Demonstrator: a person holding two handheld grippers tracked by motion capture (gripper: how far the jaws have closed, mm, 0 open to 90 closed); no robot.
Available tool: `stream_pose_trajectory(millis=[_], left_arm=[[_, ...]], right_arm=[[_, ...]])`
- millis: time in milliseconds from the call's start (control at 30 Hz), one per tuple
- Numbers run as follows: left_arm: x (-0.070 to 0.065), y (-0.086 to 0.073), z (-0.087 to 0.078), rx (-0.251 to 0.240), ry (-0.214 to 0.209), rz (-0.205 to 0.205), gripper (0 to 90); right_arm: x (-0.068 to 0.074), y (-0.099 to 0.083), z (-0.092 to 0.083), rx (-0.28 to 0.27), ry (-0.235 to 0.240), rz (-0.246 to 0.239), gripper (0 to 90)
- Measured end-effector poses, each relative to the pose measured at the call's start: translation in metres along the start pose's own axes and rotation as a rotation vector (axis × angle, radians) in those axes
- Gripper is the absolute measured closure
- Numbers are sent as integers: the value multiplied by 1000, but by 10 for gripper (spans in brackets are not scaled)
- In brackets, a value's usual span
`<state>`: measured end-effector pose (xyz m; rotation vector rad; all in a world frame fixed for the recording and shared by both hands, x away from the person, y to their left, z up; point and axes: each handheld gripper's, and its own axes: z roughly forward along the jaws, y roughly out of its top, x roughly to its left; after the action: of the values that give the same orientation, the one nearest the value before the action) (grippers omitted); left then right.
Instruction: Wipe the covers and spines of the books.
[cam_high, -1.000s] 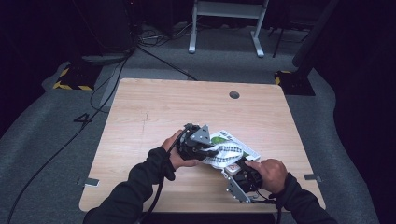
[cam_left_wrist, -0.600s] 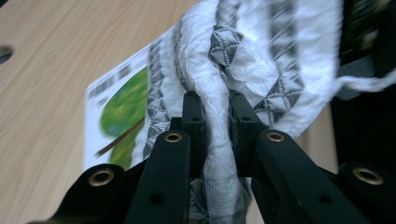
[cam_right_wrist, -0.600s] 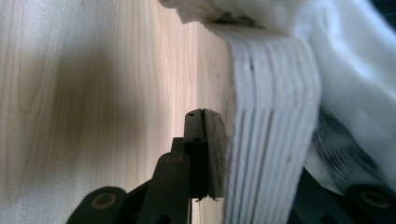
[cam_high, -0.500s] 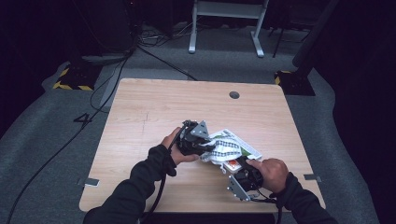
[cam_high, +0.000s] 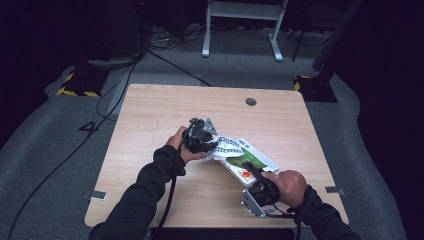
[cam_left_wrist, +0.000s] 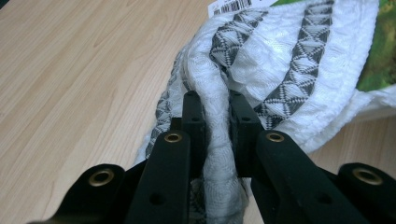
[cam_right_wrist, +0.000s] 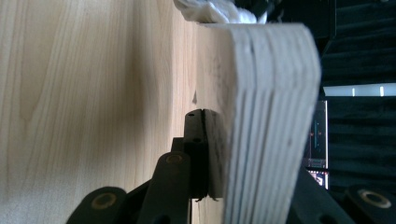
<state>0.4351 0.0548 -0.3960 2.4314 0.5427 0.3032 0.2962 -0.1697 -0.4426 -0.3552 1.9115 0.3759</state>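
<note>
A white cloth (cam_high: 227, 147) with grey patterned bands lies bunched over the near-left end of a thick book (cam_high: 252, 162) with a green and white cover. My left gripper (cam_high: 213, 148) is shut on a fold of the cloth. In the left gripper view the cloth (cam_left_wrist: 289, 56) is pinched between the jaws of the left gripper (cam_left_wrist: 217, 107), and the green cover (cam_left_wrist: 379, 51) shows behind it. My right gripper (cam_high: 253, 173) is shut on the near end of the book. In the right gripper view its jaws (cam_right_wrist: 224, 123) clamp the stacked page edges of the book (cam_right_wrist: 266, 93).
The wooden table (cam_high: 150, 115) has a round cable hole (cam_high: 251, 101) near its far edge. My right hand is close to the table's front edge. A white metal stand (cam_high: 242, 20) and cables lie on the grey floor beyond.
My left gripper has moved a little left and away from me, drawing the cloth along with it. The right gripper and the book have stayed where they were.
</note>
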Motion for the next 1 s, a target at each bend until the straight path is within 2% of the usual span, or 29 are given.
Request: stream_pose_trajectory(millis=[100,167,333,533,567,600,667,733,833,933,1000], left_arm=[[1,7,6,9,-12,11,803],[-1,15,8,10,-21,34,803],[-12,35,7,-21,-56,68,801],[-30,64,14,-9,-138,142,800],[-30,64,14,-9,-138,142,800],[-38,72,19,8,-165,165,800],[-42,76,21,15,-171,175,800],[-54,82,23,34,-174,214,799],[-65,85,24,37,-153,251,799],[-62,81,25,36,-129,239,800],[-52,73,24,43,-105,213,800]], right_arm=[[1,2,-1,-5,-2,-21,792],[2,3,-1,-9,-2,-18,792],[4,6,-2,-25,-3,-25,792],[8,19,-7,-63,-16,-73,792],[8,19,-7,-63,-16,-73,792],[10,23,-7,-76,-24,-93,792],[10,23,-7,-79,-19,-98,792],[12,24,-7,-83,-22,-100,792],[13,24,-6,-62,-23,-110,792],[12,22,-6,-56,-20,-100,792],[11,21,-6,-63,-23,-104,792]])
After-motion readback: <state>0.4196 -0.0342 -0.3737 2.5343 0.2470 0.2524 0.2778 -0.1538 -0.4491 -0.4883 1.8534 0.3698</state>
